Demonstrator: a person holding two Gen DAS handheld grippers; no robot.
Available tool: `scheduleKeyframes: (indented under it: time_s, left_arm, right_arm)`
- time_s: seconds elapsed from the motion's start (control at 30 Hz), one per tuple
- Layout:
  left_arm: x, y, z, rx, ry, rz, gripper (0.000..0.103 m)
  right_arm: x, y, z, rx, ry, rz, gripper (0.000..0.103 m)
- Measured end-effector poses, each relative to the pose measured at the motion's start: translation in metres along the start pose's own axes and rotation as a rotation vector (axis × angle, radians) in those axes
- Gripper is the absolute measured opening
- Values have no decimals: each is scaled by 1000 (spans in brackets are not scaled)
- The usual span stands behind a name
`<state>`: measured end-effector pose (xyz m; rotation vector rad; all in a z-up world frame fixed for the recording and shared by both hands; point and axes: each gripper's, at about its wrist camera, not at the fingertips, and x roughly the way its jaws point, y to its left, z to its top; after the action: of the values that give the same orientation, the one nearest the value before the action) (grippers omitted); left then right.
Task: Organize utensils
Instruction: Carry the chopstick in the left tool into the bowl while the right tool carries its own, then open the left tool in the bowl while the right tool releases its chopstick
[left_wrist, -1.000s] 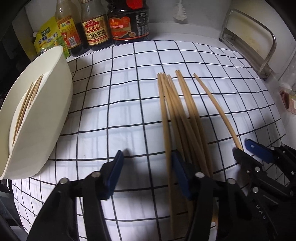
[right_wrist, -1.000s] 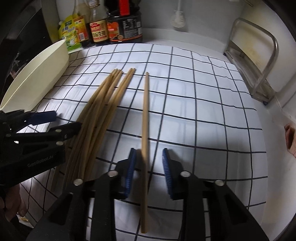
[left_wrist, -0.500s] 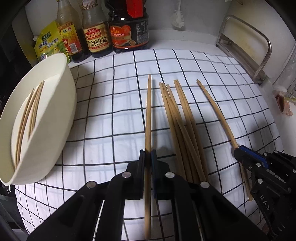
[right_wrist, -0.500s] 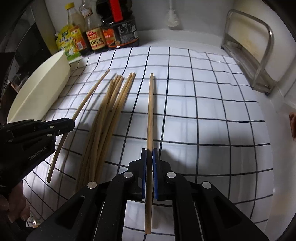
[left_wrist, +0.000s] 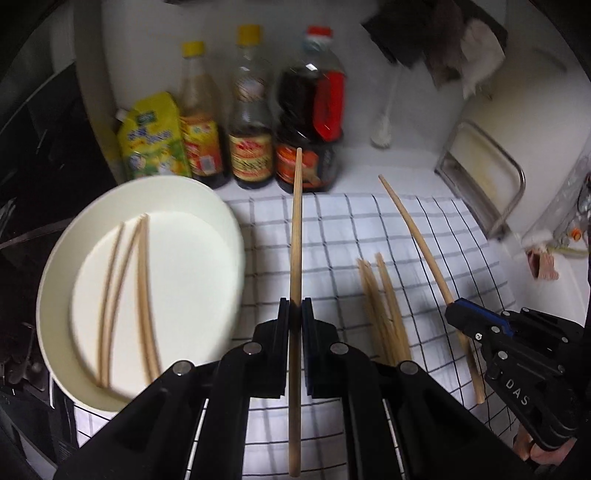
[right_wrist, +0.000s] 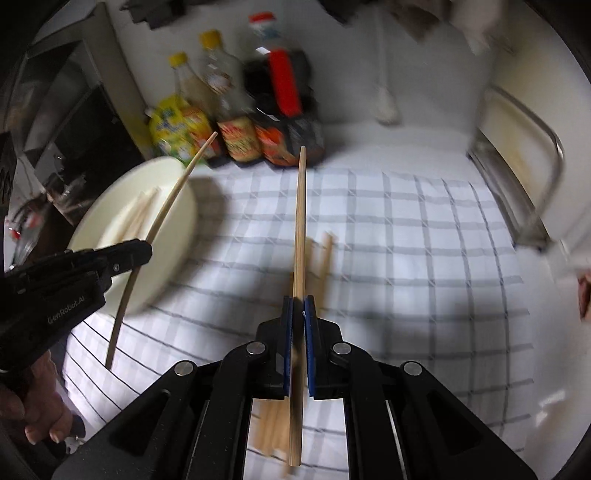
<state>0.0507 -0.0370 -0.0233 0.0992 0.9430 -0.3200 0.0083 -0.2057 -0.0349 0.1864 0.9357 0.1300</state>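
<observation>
My left gripper (left_wrist: 295, 308) is shut on one wooden chopstick (left_wrist: 295, 236) and holds it lifted above the checked cloth, just right of the white oval bowl (left_wrist: 225, 229). The bowl holds three chopsticks (left_wrist: 125, 288). My right gripper (right_wrist: 298, 308) is shut on another chopstick (right_wrist: 300, 221), also lifted; it shows in the left wrist view (left_wrist: 417, 240) too. A bundle of several chopsticks (left_wrist: 384, 306) lies on the cloth between the grippers. The left gripper (right_wrist: 138, 253) with its chopstick hangs over the bowl's rim (right_wrist: 173, 236) in the right wrist view.
Sauce bottles (left_wrist: 251, 122) and a yellow pouch (left_wrist: 151, 136) stand at the back against the wall. A metal rack (left_wrist: 487, 177) stands at the right edge of the checked cloth (left_wrist: 424, 221). A dark appliance is left of the bowl.
Both grippers closed on one chopstick each and have lifted them off the cloth. The left one has moved toward the bowl.
</observation>
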Motion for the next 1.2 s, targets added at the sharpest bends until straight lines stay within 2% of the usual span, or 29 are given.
scheduleKeyframes:
  time_s: [0.23,0.4,0.57,0.83,1.07,1.1,1.2]
  left_arm:
    - [-21,78,13,-63,-27,75,7]
    - [-15,135,11,-104,2,131,7]
    - [9,174,11,-125,58,138,7]
    - [44,198,10,-132,124,112,7]
    - [64,209,6,-148,161,97,8]
    - [65,211,6,-150,159,98,9]
    - [65,214,6,-158,156,101,24]
  right_arm:
    - [27,79,44,-68,-23,105,6]
    - [59,127,64,-85,10,167,6]
    - [96,165,75,-91,78,187,6]
    - [137,186,80,-88,166,156,6]
    - [156,190,76,-77,216,133,6]
    - [156,191,75,-82,218,128,6]
    - [155,192,77,-81,208,120,12]
